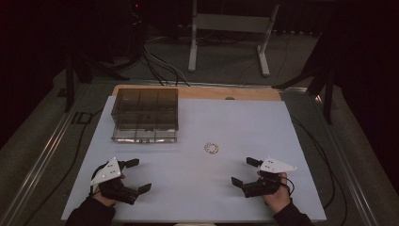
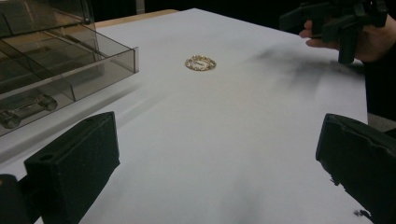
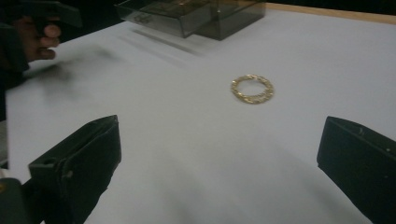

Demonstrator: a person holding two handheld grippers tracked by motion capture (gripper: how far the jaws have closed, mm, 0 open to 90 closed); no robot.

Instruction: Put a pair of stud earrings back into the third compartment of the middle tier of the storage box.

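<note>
Wide white bench, wooden strip at the far edge. Smoky clear compartment box at far left, front tray slid out. No readable writing on box or bench; faint marks beside the bench in the high view, too dim to read. Left hand-held gripper near left, jaws spread wide, nothing between them. Right hand-held gripper near right, likewise agape and empty. Gold chain bracelet flat on the bench between the two, nearer the right one. Right gripper view: bracelet's links. Left gripper view: tray dividers.
</note>
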